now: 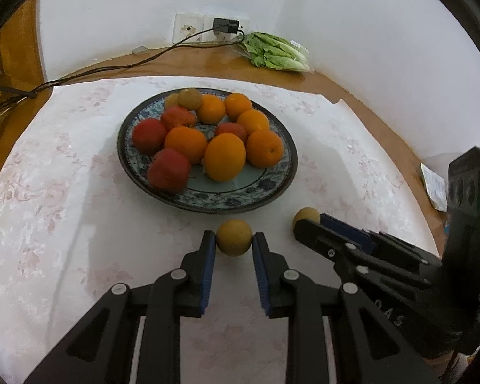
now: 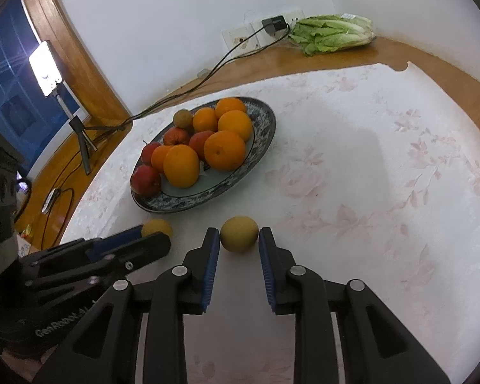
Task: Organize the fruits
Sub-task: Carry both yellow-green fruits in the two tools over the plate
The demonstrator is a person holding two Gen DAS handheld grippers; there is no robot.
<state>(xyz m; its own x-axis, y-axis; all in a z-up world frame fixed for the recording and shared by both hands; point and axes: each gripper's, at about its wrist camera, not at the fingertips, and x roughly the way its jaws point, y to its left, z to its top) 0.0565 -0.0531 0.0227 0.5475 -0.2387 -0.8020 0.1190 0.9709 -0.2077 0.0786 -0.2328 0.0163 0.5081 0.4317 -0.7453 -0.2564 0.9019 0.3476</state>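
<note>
We see two small yellow-brown fruits lying on the white flowered cloth of the surface [image 2: 368,160], just in front of the blue-patterned plate [image 1: 208,201]. The left fruit [image 1: 234,237] sits between the blue pads of the left gripper [image 1: 234,240], whose fingers [image 1: 208,246] touch it on both sides, pinching it. The right fruit [image 2: 239,234] sits likewise between the fingers [image 2: 212,246] of the right gripper [image 2: 239,240], which close on its two sides. The two grippers lie side by side, near each other. On the plate lie oranges [image 1: 224,157], red apples [image 1: 169,170] and more small brown fruits [image 1: 189,98]. A bagged lettuce [image 1: 275,52] lies by the wall, beside the plugged-in charger [image 1: 226,26].
</note>
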